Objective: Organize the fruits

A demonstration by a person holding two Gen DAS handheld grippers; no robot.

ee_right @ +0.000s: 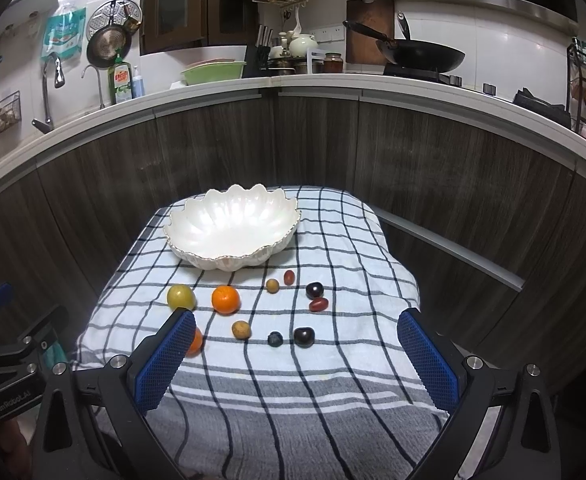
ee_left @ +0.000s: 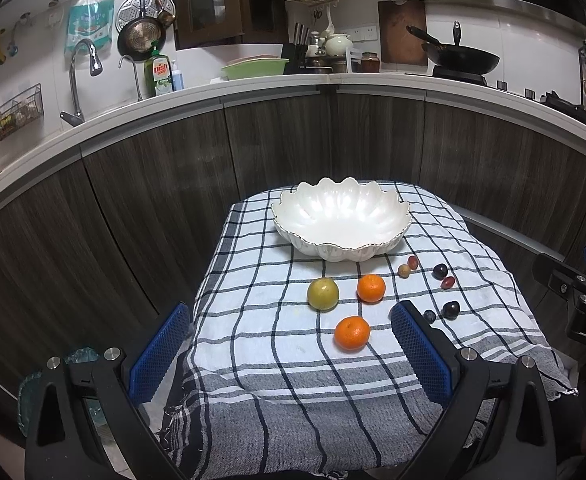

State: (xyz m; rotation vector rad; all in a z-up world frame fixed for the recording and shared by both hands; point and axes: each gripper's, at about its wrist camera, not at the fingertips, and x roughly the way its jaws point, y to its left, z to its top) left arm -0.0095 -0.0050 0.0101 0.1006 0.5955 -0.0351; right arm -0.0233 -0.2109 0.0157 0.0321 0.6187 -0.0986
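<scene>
An empty white scalloped bowl (ee_left: 341, 220) (ee_right: 233, 226) stands at the back of a checked cloth (ee_left: 277, 360) (ee_right: 293, 380). In front of it lie a yellow-green fruit (ee_left: 322, 294) (ee_right: 181, 297), two oranges (ee_left: 371, 288) (ee_left: 352, 333) (ee_right: 225, 299), a tan fruit (ee_right: 241, 329), and several small dark and red fruits (ee_left: 440, 271) (ee_right: 314, 290). The near orange (ee_right: 195, 342) is half hidden behind my right gripper's left finger. My left gripper (ee_left: 289, 344) is open, hovering before the near orange. My right gripper (ee_right: 297, 348) is open too, nothing between its fingers.
The cloth covers a small raised surface with dark wood cabinet fronts (ee_left: 173, 184) around it. A counter behind holds a sink tap (ee_left: 81, 76), dish soap (ee_left: 159, 74), a green tub (ee_left: 253, 68) and a wok (ee_left: 465, 58). The right gripper's body (ee_left: 581, 296) shows at the left view's right edge.
</scene>
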